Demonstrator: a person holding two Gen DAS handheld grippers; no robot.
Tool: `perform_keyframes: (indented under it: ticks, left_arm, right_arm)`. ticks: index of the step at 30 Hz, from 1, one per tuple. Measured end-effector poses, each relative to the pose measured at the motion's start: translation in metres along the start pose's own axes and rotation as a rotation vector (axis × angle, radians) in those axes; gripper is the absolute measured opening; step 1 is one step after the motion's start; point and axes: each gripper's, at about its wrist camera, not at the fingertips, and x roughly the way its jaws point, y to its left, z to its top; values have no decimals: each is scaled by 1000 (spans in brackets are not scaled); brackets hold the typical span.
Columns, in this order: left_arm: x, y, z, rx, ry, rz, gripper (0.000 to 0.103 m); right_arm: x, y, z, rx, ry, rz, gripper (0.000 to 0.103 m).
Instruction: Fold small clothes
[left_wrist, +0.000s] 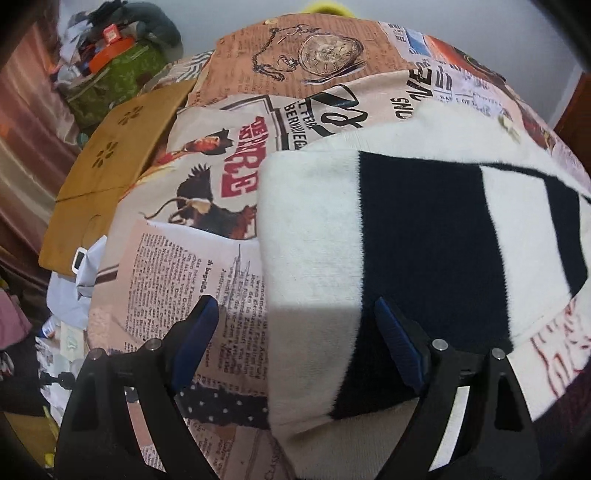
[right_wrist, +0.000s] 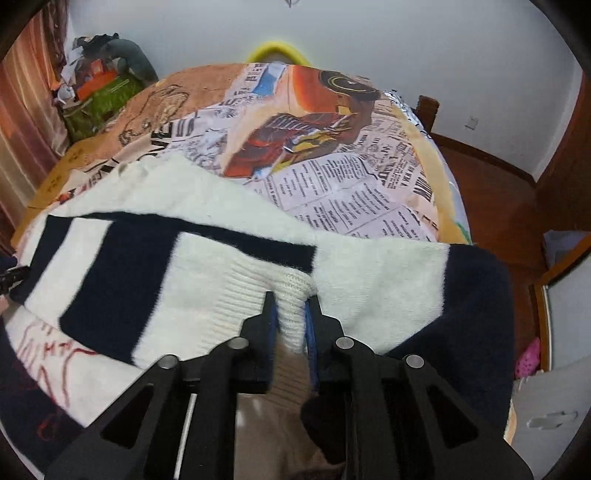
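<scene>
A bed covered by a cotton sheet printed with newspaper text, a pocket watch and comic-style figures fills most of both views. Directly on it, across the lower middle of the frame, lies a fuzzy cream knit sweater with wide navy stripes. At the left edge in the left wrist view, a flat mustard-yellow mat with flower-shaped cut-outs rests on the bed.

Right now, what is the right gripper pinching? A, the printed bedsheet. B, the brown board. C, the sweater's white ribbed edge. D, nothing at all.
C: the right gripper has its jaws closed on the white ribbed edge of the sweater.
</scene>
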Motion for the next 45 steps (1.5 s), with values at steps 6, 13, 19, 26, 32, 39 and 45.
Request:
perform_keyframes:
  ticks: [6,13,19,26,32,39,45]
  left_arm:
    - [-5,7,-2,-23,9,-2,91]
    - [-49,-1,-2,-35,-85,-29,91]
    - [-90,-29,0,-2,-170,-87,92]
    - [-102,-76,-11,69,-181,-150,93]
    - [-88,-105,-25,90,-119,-167,93]
    - [-80,-114,-33,83,-71,-156,93]
    - [-83,-119,-36,104,-79,-122,93]
  right_arm:
    - [-24,-4,0,-12,-19,-40,38]
    - [-89,-19,-11,38,-143,1,57]
    - [-136,-46,-34,89,-211,-57,66]
    - [-147,-87,-84,220,-171,-120,66]
    - [-122,-126,-133,355,-67,-127,66]
    - [-76,-158,-169,500,55,-75,66]
    - [-61,-165,-182,597,27,58,64]
